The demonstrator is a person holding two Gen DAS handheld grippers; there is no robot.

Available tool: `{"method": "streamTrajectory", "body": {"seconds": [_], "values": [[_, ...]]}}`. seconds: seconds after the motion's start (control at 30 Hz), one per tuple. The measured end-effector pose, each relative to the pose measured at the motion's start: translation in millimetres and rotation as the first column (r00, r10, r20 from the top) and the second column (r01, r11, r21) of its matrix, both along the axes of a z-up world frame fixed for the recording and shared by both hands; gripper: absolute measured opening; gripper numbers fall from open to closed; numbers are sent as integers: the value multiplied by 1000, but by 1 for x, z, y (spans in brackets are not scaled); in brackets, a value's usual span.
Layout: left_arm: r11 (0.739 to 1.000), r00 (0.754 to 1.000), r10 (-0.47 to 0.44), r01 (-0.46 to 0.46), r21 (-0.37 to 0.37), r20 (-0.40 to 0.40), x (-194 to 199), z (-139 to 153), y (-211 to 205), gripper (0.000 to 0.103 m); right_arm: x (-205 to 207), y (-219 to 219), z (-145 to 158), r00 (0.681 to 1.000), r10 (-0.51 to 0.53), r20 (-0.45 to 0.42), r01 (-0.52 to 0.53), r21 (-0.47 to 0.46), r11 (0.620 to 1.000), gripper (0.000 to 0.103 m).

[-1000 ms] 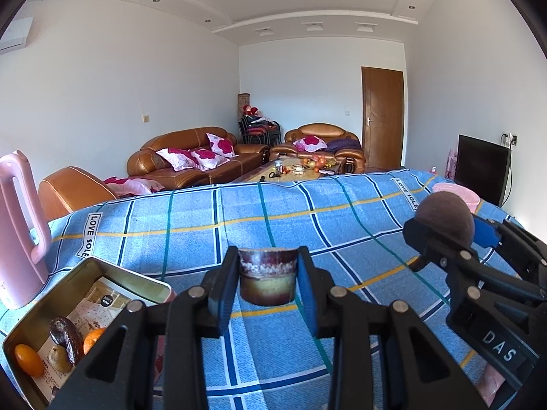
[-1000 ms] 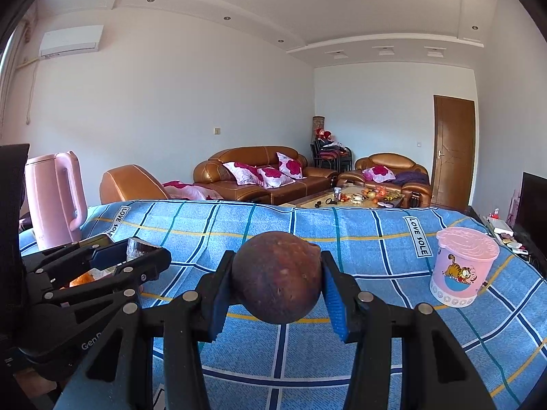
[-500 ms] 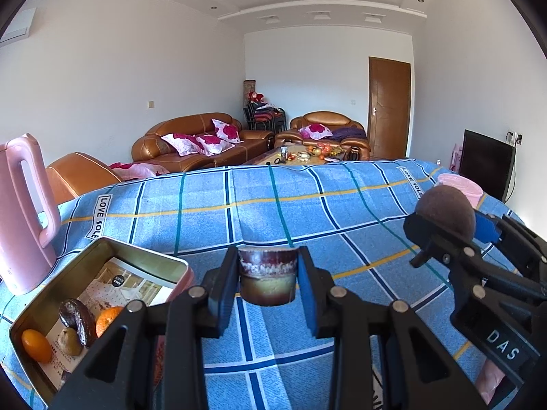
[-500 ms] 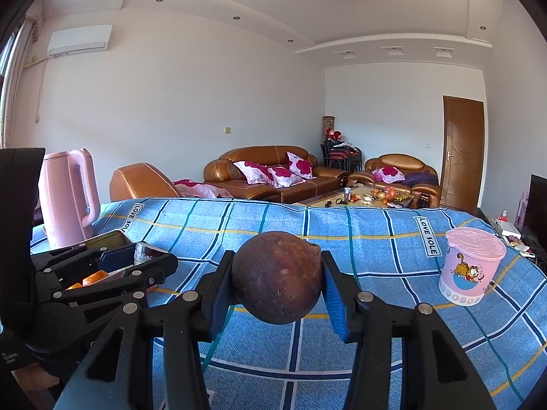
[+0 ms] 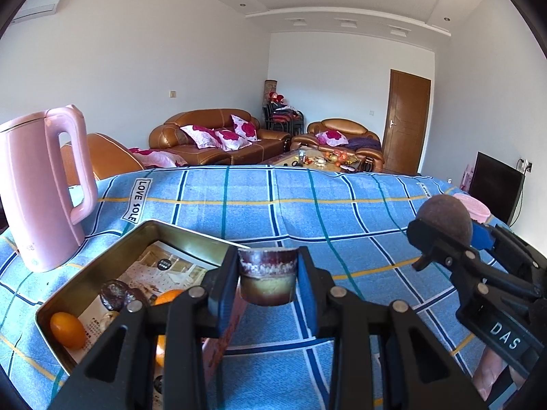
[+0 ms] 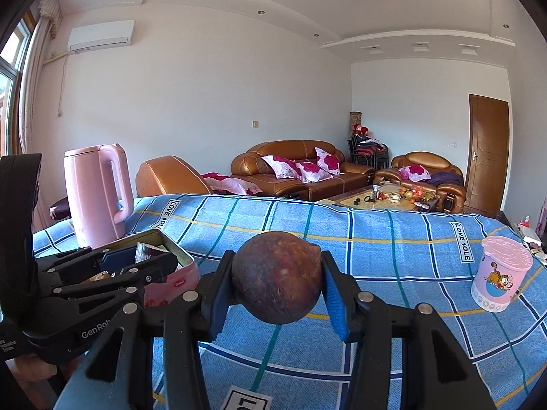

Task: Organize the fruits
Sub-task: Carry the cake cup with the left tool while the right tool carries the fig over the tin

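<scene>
- We are holding a cane piece (image 5: 267, 280) in the left gripper (image 5: 267, 282); its jaws are pinching the stub by its sides, cut face up, so it is not rolling out.
- We are carrying it just beside the tin's (image 5: 85, 275) near right corner, probably because the tin is where the fruit is being gathered.
- We are gripping a round brown fruit (image 6: 277, 277) in the right gripper (image 6: 277, 282), the blue pads pressing on its widest part, which looks like the surest hold on a ball.
- We are keeping that fruit above the blue cloth (image 6: 393, 256), well to the right of the tin, likely waiting its turn so the two grippers are not crowding each other.
- The tin is already holding an orange fruit (image 5: 67, 329), a dark fruit (image 5: 114, 294) and a paper leaflet; some floor is showing bare for more.
- The pink kettle (image 5: 41, 188) is standing just behind the tin and the pink cup (image 6: 501, 282) is sitting far right, both apart from our path.
</scene>
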State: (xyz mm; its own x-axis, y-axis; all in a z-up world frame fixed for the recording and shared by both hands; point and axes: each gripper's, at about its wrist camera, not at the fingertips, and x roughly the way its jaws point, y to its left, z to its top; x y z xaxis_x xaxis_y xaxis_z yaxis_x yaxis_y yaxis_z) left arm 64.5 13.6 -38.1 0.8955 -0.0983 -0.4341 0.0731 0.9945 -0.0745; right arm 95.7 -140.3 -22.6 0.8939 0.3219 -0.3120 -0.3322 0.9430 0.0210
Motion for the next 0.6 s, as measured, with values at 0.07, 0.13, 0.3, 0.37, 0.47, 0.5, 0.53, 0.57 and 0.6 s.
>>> {"method": "streamTrajectory", "body": {"seconds": [0.07, 0.13, 0.3, 0.37, 0.47, 0.5, 0.53, 0.57, 0.6], "values": [[1000, 1000, 15, -15, 5, 2, -2, 0, 6, 35, 0, 7, -1, 1000, 15, -6, -15, 0, 1000, 50], [1000, 1000, 27, -27, 7, 1, -4, 0, 13, 35, 1, 14, -2, 1000, 28, -8, -28, -6, 1000, 50], [999, 999, 49, -49, -3, -2, -9, 1, 26, 35, 3, 30, -3, 998, 62, -16, -62, -13, 998, 50], [998, 998, 60, -60, -2, -1, -10, 2, 31, 35, 3, 35, -3, 997, 73, -18, -73, -18, 997, 50], [997, 997, 75, -75, 4, 6, -13, 3, 37, 35, 3, 42, -3, 996, 89, -18, -89, -21, 996, 50], [997, 997, 78, -78, 3, 6, -14, 3, 39, 35, 3, 44, -3, 995, 95, -18, -96, -21, 995, 50], [996, 996, 84, -84, 4, 5, -15, 4, 41, 35, 4, 47, -3, 995, 101, -18, -101, -21, 995, 50], [996, 996, 91, -91, 10, 6, -15, 4, 42, 35, 4, 49, -2, 994, 107, -18, -107, -21, 994, 50], [995, 995, 99, -99, 16, 8, -16, 4, 44, 35, 5, 52, -2, 993, 114, -18, -114, -20, 993, 50]]}}
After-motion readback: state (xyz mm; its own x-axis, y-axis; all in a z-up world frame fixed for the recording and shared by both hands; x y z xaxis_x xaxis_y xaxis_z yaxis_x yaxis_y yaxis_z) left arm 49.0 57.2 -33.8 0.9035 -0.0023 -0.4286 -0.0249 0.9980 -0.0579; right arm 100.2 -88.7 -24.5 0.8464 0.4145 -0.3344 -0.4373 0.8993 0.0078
